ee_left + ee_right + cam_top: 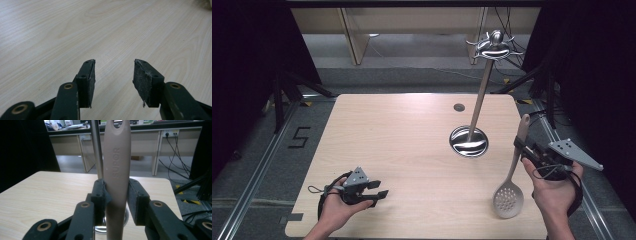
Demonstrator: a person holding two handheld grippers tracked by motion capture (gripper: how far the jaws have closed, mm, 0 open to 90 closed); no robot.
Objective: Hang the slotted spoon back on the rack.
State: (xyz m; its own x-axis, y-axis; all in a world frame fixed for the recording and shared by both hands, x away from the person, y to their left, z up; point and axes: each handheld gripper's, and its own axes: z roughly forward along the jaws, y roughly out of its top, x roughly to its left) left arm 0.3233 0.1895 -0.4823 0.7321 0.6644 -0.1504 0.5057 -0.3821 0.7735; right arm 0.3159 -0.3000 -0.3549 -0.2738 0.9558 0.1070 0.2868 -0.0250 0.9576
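Gripping the taupe handle of a slotted skimmer spoon (pixel 511 186), the right gripper (pixel 528 146) has its jaws closed on the shaft a little below the hanging hole, near the counter's (pixel 402 140) right edge. In the right gripper view the handle (pixel 117 177) stands upright between the two black pads, and raised letters reading "SUPOR" run along it lengthwise. The spoon's round perforated head hangs toward the person at the front right of the counter; whether it touches the wood cannot be told. The right hand (pixel 556 190) holds the gripper from below, and a grey three-cornered plate (pixel 573 152) sits on top of it.

Just left of the spoon stands a chrome utensil stand (pixel 477 107): a round mirrored base (pixel 468 141) on the counter, a slim pole leaning in the high view, and a crown of hooks (pixel 494 46) at the top. A small grey round grommet (pixel 459 107) sits in the counter near the pole.

At the front left, the left hand (pixel 337 206) holds the left gripper (pixel 379 190) low over the wood. Its jaws stand well apart with nothing between them, the worn pads (pixel 143 81) showing bare pale wood grain beyond.

On the floor left of the counter, a black "5" (pixel 301 136) is marked.
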